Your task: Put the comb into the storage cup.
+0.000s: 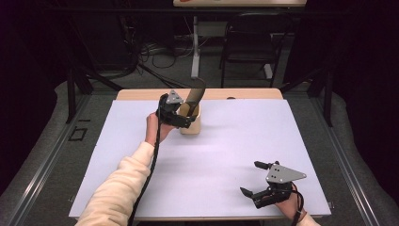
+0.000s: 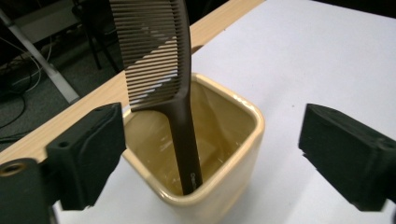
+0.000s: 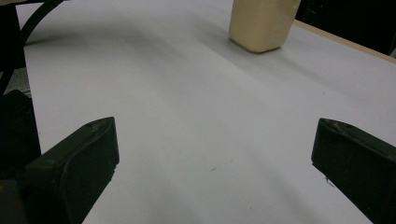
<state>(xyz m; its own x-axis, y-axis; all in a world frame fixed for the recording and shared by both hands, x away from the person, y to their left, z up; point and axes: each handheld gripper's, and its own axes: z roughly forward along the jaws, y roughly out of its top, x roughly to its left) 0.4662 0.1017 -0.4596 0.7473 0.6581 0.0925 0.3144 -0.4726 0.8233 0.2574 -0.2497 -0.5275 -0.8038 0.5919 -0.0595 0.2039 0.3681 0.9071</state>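
While the left hand-held gripper [image 2: 205, 154] hovered just beside the cream cup [image 2: 219, 149], its jaws stood wide and released, with nothing pressed between them. The cup sat toward the twelve o'clock edge of the bench [image 1: 235, 141], on the white sheet, and the brown comb [image 2: 161, 70] stood in it handle down, leaning toward one o'clock with its teeth well above the rim. In the high view the comb [image 1: 195, 92] rose past the left hand-held gripper [image 1: 181, 117].

Judging by its look, the comb was light, stiff plastic, smooth and likely a little slippery; the fine teeth would flex or snag, so the solid spine or the handle just above the rim seemed the better place to grip. The cup looked glazed and heavier, probably breakable, and might tip if the comb were levered sideways.

Down at five o'clock the right hand-held gripper [image 1: 259, 181] rested on the bench, jaws apart and empty.
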